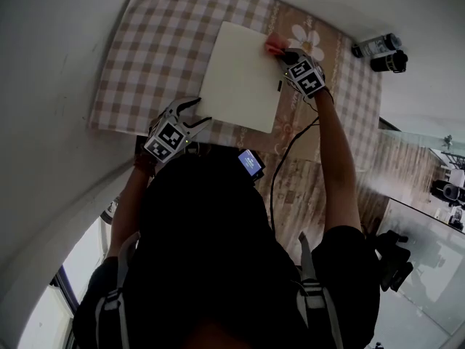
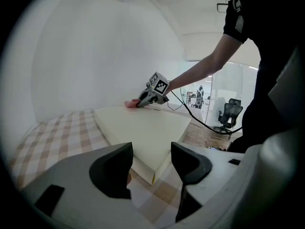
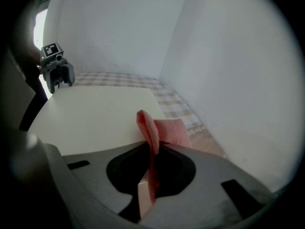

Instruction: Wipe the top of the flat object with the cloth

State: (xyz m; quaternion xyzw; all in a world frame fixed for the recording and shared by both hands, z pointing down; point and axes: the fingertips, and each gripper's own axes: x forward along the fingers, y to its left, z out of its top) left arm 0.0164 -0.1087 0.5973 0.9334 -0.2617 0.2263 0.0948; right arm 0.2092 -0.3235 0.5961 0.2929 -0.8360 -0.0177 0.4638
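Slab [image 1: 240, 75] and cloth [image 1: 275, 47] meet at the slab's far right corner, which we take to be where a wiping stroke starts. The slab is a pale cream square, thick and straight-edged, with a matte top that shows no marks or dirt we can make out. It lies flat on a checked tablecloth [image 1: 145, 57], set slightly askew to the pattern, and the tablecloth covers most of a wood-grained table [image 1: 305, 173].

The cloth is small, pink and ribbed. One fold stands up between the jaws of the right hand-held gripper [image 3: 151, 149], which are pressed together on it. The loose end trails past the corner and down toward the tablecloth. Held this low, the cloth can drag flat across the top, as we read it.

The left hand-held gripper [image 2: 151, 151] sits at the opposite, near left corner. Its jaws are spread and grip nothing. The slab's corner lies between them or just ahead of them; we cannot tell whether either jaw touches it. We judge it is posted there to brace the slab, since a light board could slide on the tablecloth under a sideways wipe. Nearly all of the top looks yet to be wiped.
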